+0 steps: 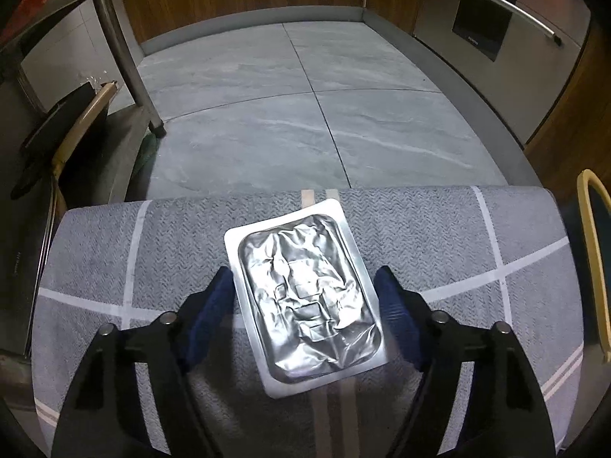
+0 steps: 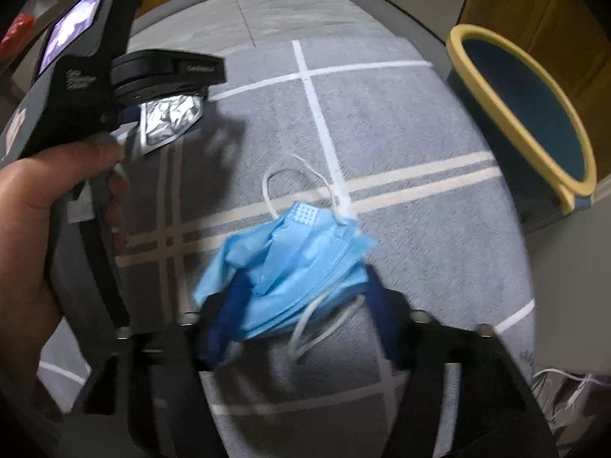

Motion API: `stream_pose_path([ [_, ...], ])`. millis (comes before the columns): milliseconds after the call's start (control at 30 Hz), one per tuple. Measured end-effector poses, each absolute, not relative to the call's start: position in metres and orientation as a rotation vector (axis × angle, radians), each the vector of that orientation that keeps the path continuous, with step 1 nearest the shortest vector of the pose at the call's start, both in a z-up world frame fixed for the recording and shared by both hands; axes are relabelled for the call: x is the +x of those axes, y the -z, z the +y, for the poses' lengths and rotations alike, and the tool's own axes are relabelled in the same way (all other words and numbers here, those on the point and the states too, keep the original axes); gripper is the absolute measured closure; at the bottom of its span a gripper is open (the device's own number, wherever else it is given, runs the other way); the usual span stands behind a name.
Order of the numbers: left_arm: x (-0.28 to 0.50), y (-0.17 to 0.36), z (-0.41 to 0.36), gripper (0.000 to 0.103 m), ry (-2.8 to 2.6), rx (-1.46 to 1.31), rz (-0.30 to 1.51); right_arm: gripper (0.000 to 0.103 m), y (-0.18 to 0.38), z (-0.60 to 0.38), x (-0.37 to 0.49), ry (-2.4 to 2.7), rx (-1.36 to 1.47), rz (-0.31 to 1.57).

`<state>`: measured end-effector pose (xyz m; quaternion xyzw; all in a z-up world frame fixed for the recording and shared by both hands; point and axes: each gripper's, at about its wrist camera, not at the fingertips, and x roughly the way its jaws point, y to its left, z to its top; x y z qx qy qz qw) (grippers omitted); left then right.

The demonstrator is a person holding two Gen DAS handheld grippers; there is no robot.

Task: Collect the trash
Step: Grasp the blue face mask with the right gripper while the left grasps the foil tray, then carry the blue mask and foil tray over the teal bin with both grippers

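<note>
Left gripper [image 1: 303, 294]: jaws apart, straddling foil pouch [image 1: 305, 297] flat on the grey rug [image 1: 114, 252]; pinch an edge.
Right gripper [image 2: 301, 305]: apart around blue face mask [image 2: 290, 263]; close squarely.

We see a grey woven cloth [image 1: 439, 229] w/ white grid stripes covering the table, its far edge dropping to the grey tile floor [image 1: 267, 87]. Flat on it: a crinkled silver foil pouch [image 1: 305, 297], lying between the left fingers [image 1: 212, 305], pads not clearly on it. Also a crumpled blue face mask [image 2: 290, 267] w/ white ear loops, between the right fingers [image 2: 229, 313] and reaching past their tips.
</note>
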<state>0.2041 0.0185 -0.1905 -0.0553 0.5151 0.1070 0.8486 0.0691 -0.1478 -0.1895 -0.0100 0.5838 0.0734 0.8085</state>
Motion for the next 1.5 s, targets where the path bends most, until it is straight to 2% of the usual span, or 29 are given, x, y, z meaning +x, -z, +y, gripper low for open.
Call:
stream_pose_path([
  [133,0.203,0.19,0.023,0.033,-0.18,-0.115,1.092,0.079,0.188,-0.145,0.069,-0.196,-0.003,1.253],
  [233,0.2,0.187,0.028,0.033,-0.148,-0.126,1.094,0.086,0.182,-0.14,0.069,-0.227,-0.02,1.225],
  [667,0.164,0.133,0.031,0.033,-0.087,-0.117,1.024,0.088,0.161,-0.15,0.066,-0.24,-0.009,1.142],
  [1200,0.109,0.048,-0.021,0.033,0.03,-0.009,0.897,0.089,0.113,-0.201,0.086,-0.135,0.117,1.033],
  [1500,0.108,0.017,-0.048,0.033,0.089,0.019,0.862,0.089,0.059,-0.258,0.102,-0.083,0.213,0.932],
])
